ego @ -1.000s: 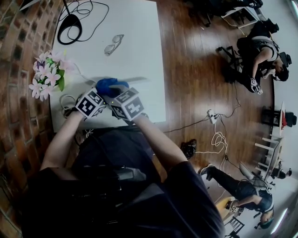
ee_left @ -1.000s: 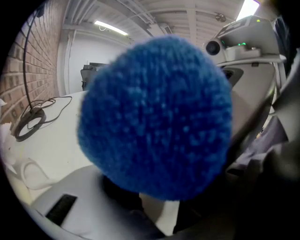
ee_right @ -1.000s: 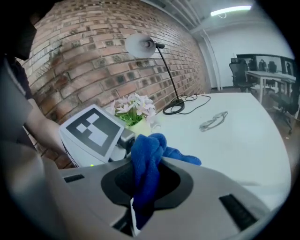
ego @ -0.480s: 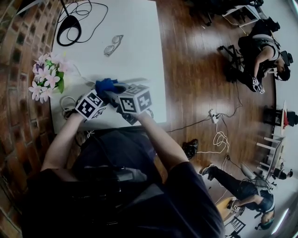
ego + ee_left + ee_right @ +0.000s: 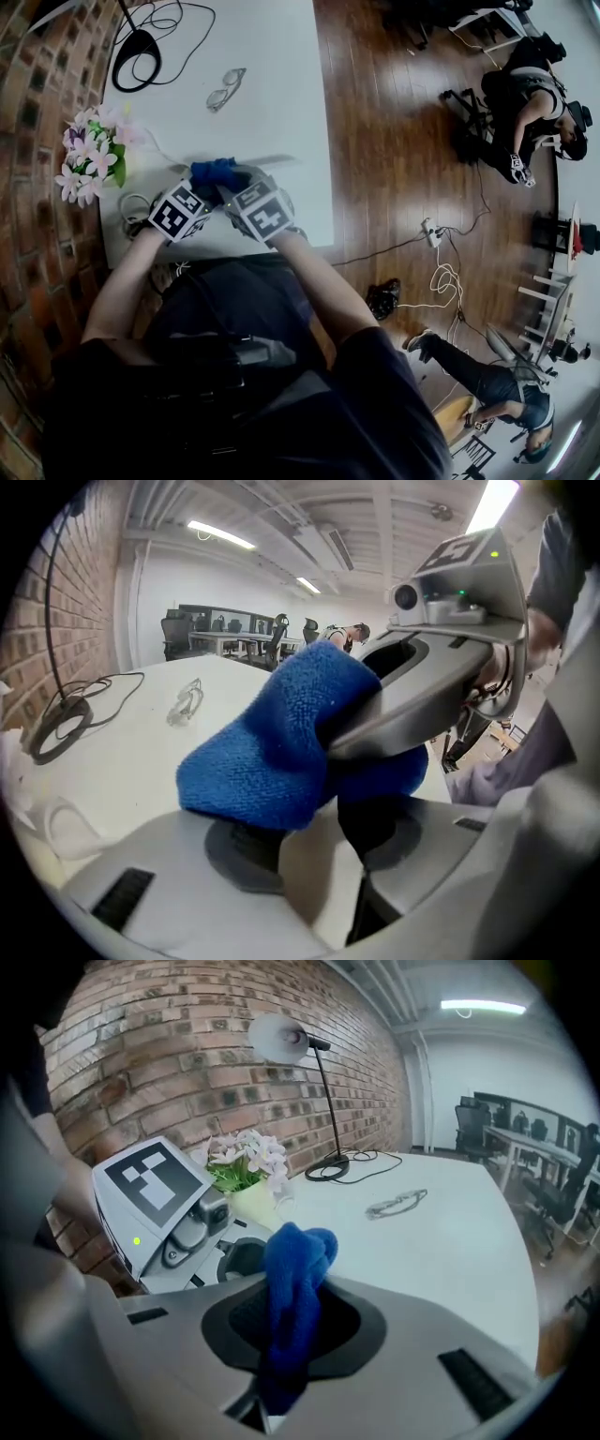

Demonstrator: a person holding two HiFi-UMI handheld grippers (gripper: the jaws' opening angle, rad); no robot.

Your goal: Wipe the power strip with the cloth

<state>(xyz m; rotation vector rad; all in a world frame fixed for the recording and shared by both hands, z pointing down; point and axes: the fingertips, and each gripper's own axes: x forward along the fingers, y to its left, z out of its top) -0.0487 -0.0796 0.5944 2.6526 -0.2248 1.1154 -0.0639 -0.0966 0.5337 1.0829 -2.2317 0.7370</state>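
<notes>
A blue cloth (image 5: 214, 171) is bunched over the near end of a pale power strip (image 5: 281, 160) on the white table (image 5: 281, 75). My right gripper (image 5: 232, 187) is shut on the cloth (image 5: 295, 1269), which fills the gap between its jaws and sticks up beyond them. My left gripper (image 5: 195, 194) sits just left of it, its pads closed on the pale body of the strip (image 5: 314, 883). In the left gripper view the cloth (image 5: 272, 752) lies on top of the strip, with the right gripper (image 5: 422, 696) coming in from the right.
A bunch of pink and white flowers (image 5: 94, 155) stands at the table's left edge by the brick wall. A pair of glasses (image 5: 228, 89) and a lamp base with coiled cable (image 5: 141, 47) lie farther back. A white cord loops near the left gripper (image 5: 136, 206). People sit across the wooden floor.
The right gripper swung right and then back toward the left gripper, and the cloth slid a little left along the strip. The left gripper kept still.
</notes>
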